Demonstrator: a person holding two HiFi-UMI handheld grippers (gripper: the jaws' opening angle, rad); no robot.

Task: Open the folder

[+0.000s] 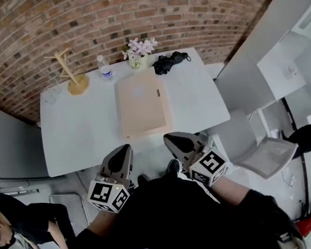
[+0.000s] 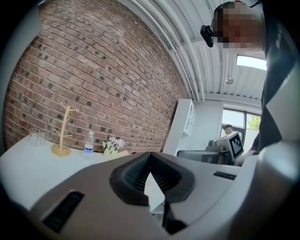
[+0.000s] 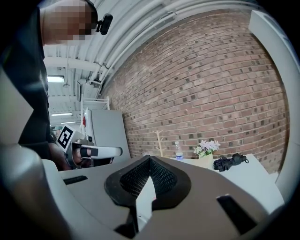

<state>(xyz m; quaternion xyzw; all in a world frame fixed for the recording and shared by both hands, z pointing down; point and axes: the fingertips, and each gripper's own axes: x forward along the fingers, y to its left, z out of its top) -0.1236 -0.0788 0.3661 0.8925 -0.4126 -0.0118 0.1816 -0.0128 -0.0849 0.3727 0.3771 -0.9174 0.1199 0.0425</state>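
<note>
- Head view: a white surface point(image 1: 79, 141) stands before a brick wall point(image 1: 77, 24). Along its far edge we see a wooden stand point(image 1: 72, 75), a bottle point(image 1: 104, 68), flowers point(image 1: 140, 51) and a black bundle point(image 1: 168, 62). A chair point(image 1: 258, 148) sits off the right corner, and a person point(image 1: 10, 221) is at lower left.
- The folder point(image 1: 141, 103) lies flat and closed mid-surface, its near side close to the front edge. The stand, bottle, flowers and bundle lie beyond it.
- The left tongs point(image 1: 127, 147) and right tongs point(image 1: 167, 137) hang side by side just short of the surface's front edge. They point toward the folder and touch neither it nor the surface.
- Left gripper view: the left tongs point(image 2: 150, 154) are closed tip to tip with nothing between them. Over their body we see the stand point(image 2: 63, 133), bottle point(image 2: 88, 143) and flowers point(image 2: 114, 144), and a tan sliver of the folder point(image 2: 123, 152) beyond the tips. The right tongs' marker cube point(image 2: 234, 143) shows at right.
- Right gripper view: the right tongs point(image 3: 150, 158) are also closed and empty. Past them are the stand point(image 3: 159, 140), bottle point(image 3: 178, 151), flowers point(image 3: 206, 147) and bundle point(image 3: 229, 161), with the left tongs point(image 3: 119, 151) at left. Their own body hides the folder here.
</note>
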